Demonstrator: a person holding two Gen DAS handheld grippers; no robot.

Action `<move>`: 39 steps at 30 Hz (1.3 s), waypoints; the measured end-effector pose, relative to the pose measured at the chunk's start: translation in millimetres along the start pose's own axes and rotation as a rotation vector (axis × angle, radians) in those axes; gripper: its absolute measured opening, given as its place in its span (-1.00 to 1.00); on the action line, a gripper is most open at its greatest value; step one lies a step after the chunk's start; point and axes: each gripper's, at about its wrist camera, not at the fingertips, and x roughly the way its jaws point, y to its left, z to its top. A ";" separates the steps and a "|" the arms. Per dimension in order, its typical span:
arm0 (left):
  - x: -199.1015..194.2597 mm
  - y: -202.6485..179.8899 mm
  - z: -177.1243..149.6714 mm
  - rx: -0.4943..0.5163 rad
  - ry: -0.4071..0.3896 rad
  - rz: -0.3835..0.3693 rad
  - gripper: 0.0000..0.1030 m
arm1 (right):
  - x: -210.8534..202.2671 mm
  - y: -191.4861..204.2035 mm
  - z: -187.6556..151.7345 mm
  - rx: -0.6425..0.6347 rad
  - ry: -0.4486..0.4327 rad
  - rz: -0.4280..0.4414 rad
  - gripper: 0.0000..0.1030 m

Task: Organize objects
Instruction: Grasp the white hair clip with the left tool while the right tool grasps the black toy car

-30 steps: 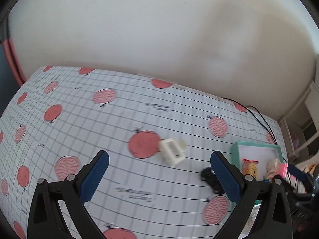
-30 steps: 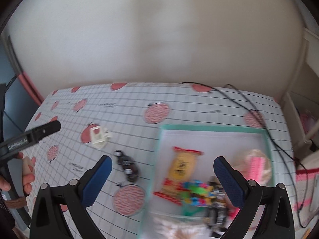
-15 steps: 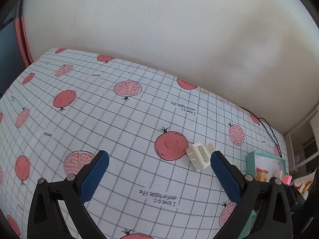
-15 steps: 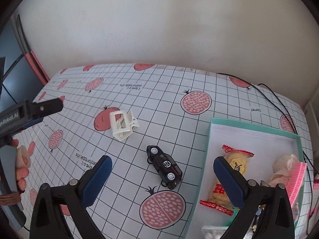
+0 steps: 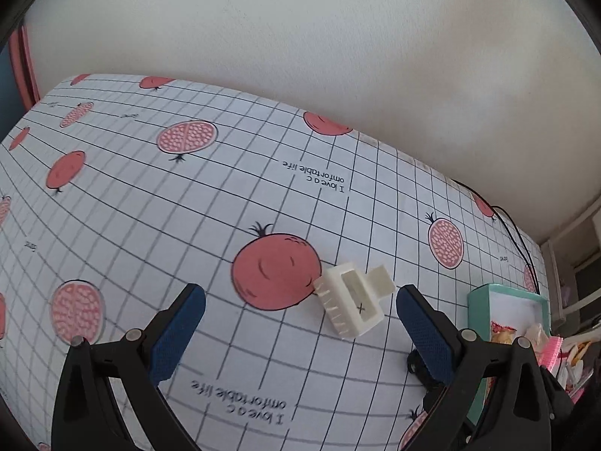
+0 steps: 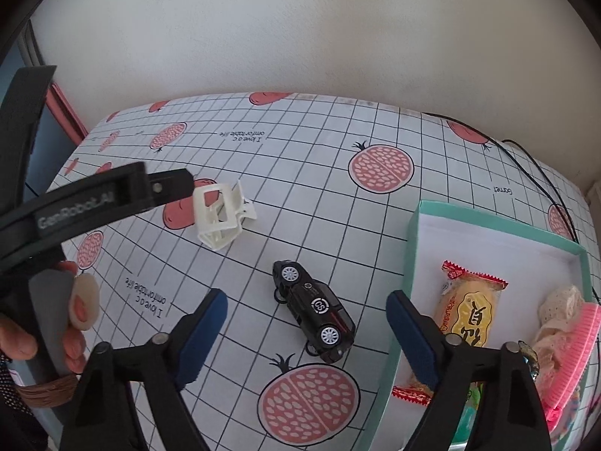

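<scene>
A white plastic hair claw clip (image 5: 353, 302) lies on the pomegranate-print tablecloth, just ahead of my open left gripper (image 5: 296, 323) and nearer its right finger. In the right wrist view the same white clip (image 6: 219, 212) sits beside the left gripper's black finger (image 6: 165, 188). A black toy car (image 6: 313, 312) lies on its side between the blue pads of my open right gripper (image 6: 306, 332), slightly beyond them. A teal box (image 6: 413, 233) at the right holds a yellow snack packet (image 6: 469, 312), a pink comb (image 6: 578, 353) and lace fabric.
A black cable (image 6: 526, 165) runs along the table's far right toward the wall. A person's hand (image 6: 75, 323) grips the left tool's handle at the left. The teal box (image 5: 484, 293) also shows at the right of the left wrist view.
Both grippers have moved closer to the table. The clip now sits just ahead of the left fingers, and the toy car is centred between the right fingers. Both stay open.
</scene>
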 end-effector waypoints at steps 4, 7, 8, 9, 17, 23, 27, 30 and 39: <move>8.0 -5.5 -0.7 0.007 -0.009 0.005 0.94 | 3.4 -2.6 -0.6 -0.002 0.007 -0.005 0.57; 13.7 -7.6 0.0 0.000 -0.007 0.018 0.73 | 5.4 -2.1 -1.1 0.000 0.011 -0.006 0.49; 14.0 -8.6 0.1 0.003 -0.007 0.016 0.63 | 5.7 -2.1 -1.3 0.002 0.012 -0.006 0.45; 15.0 -10.3 -0.3 0.008 -0.006 0.018 0.61 | 5.3 -1.9 -1.9 0.002 0.013 -0.004 0.43; 21.3 -15.1 -5.4 0.032 -0.003 0.038 0.21 | 12.7 -2.2 -4.8 0.001 0.029 -0.015 0.14; 24.6 -17.6 -7.4 0.043 0.012 0.044 0.00 | 12.9 -3.0 -6.6 0.003 0.035 -0.016 0.04; 26.4 -20.9 -8.3 0.051 0.019 0.035 -0.15 | 15.3 -5.1 -8.0 0.015 0.044 -0.023 -0.05; 25.7 -22.7 -9.0 0.059 0.019 0.036 -0.27 | 17.1 -6.3 -8.9 0.020 0.049 -0.022 -0.18; 29.4 -25.1 -12.0 0.078 0.035 0.045 -0.57 | 17.4 -2.6 -7.9 0.013 0.046 -0.024 -0.27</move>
